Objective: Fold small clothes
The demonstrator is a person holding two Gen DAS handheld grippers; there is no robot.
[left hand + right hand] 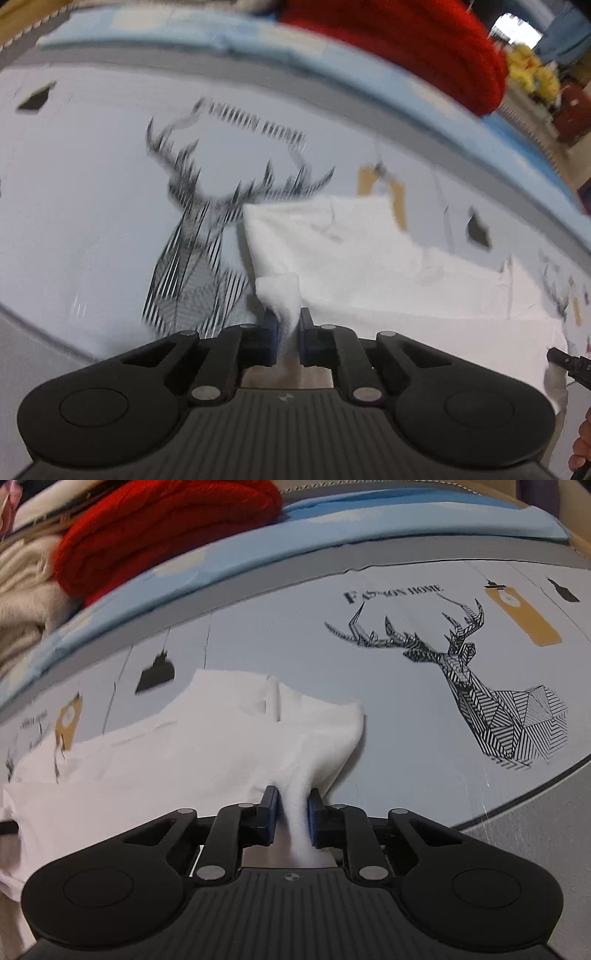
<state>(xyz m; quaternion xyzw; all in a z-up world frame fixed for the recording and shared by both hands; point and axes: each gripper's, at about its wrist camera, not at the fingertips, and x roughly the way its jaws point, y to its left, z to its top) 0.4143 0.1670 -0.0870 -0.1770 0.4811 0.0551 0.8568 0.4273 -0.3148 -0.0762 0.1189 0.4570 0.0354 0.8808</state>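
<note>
Left gripper [288, 334] pinching one bunched corner of the small white fleecy garment [351, 254]; right gripper [293, 818] pinching the opposite corner. Cloth spread ahead on the pale deer-printed cover [258, 635], long axis spanning both jaws.

White garment [207, 738], pale blue deer-print sheet [277, 638], red knit [159, 535]
</note>
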